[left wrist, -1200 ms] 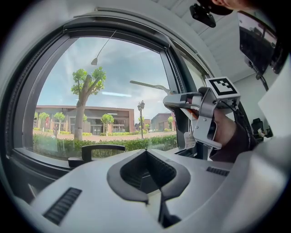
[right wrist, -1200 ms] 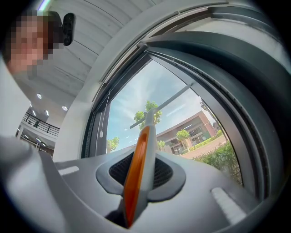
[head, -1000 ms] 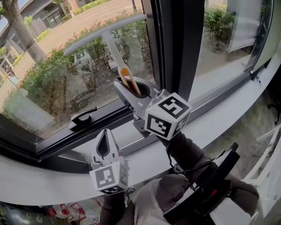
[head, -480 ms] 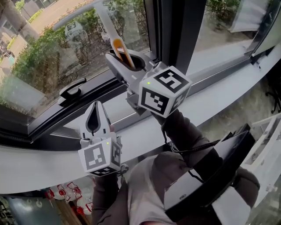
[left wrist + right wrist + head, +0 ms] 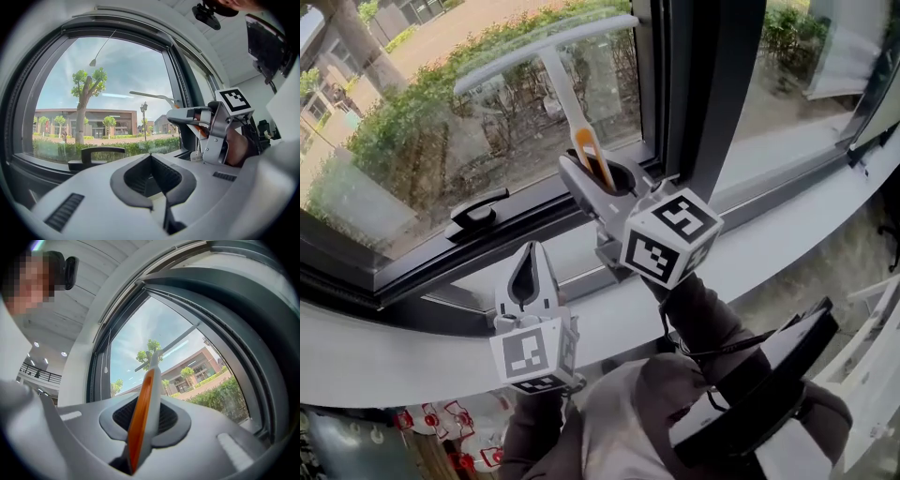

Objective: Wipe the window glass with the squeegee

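Note:
The squeegee has a long white T-shaped blade (image 5: 546, 52) lying against the window glass (image 5: 422, 131). Its white and orange handle (image 5: 591, 155) runs down into my right gripper (image 5: 605, 178), which is shut on it just above the lower window frame. In the right gripper view the orange handle (image 5: 143, 418) stands between the jaws and the blade (image 5: 168, 350) crosses the pane ahead. My left gripper (image 5: 525, 267) hovers over the white sill, lower left of the right one, shut and holding nothing. From the left gripper view the right gripper (image 5: 187, 115) and blade (image 5: 150, 96) show on the right.
A black window handle (image 5: 478, 214) sits on the lower frame, left of the squeegee, also in the left gripper view (image 5: 96, 154). A thick dark mullion (image 5: 694, 94) stands right of the right gripper. The white sill (image 5: 394, 361) runs below.
The right gripper and squeegee have slid a little down the glass toward the lower frame. The left gripper has stayed where it was.

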`<state>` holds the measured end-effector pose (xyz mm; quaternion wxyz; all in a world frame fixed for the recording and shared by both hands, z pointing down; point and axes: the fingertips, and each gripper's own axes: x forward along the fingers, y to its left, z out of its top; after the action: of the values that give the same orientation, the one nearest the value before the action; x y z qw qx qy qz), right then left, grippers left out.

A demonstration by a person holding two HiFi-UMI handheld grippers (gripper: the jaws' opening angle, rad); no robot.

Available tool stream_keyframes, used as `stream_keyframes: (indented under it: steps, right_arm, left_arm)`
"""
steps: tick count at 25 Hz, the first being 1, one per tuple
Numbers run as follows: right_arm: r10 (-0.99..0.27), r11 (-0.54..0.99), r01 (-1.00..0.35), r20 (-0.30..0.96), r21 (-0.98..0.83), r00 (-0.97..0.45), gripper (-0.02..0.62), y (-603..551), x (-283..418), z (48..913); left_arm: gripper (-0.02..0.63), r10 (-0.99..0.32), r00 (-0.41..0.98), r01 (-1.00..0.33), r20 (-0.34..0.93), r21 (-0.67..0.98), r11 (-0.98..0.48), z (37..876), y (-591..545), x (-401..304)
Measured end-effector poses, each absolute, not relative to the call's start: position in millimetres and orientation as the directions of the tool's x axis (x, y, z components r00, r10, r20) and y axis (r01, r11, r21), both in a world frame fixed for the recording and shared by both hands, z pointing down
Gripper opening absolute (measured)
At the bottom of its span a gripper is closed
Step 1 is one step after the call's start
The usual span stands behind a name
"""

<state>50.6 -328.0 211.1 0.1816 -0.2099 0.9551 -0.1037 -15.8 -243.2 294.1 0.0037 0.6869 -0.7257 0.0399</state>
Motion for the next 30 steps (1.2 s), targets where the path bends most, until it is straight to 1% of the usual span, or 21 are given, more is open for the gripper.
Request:
stream_keyframes:
  steps: [10, 22, 27, 30]
  right_arm:
    - [-0.441, 0.887, -0.362, -0.293, -0.287, -0.848, 0.048, -321, 62, 215]
    - [-0.448, 0.876, -0.361, -0.260, -0.320, -0.855, 0.046, -317, 65, 235]
    - [-0.445, 0.872, -0.358, -0.235, -0.334, -0.864, 0.046, -317, 64, 244]
    - [-0.447, 0.871, -0.363, -0.229, -0.330, -0.865, 0.046, -321, 65, 241]
  left_arm:
    - [0.002, -0.998, -0.049, -0.997, 0.044, -0.062, 0.046, 283, -240, -1]
    - [0.002, -0.998, -0.042, -0.997, 0.055, -0.064, 0.039, 286, -238, 6]
    - [0.002, -0.995, -0.057, -0.997, 0.079, -0.053, 0.053, 285, -240, 7]
    - [0.002, -0.997, -0.043, -0.998, 0.067, -0.055, 0.040, 278, -246, 9]
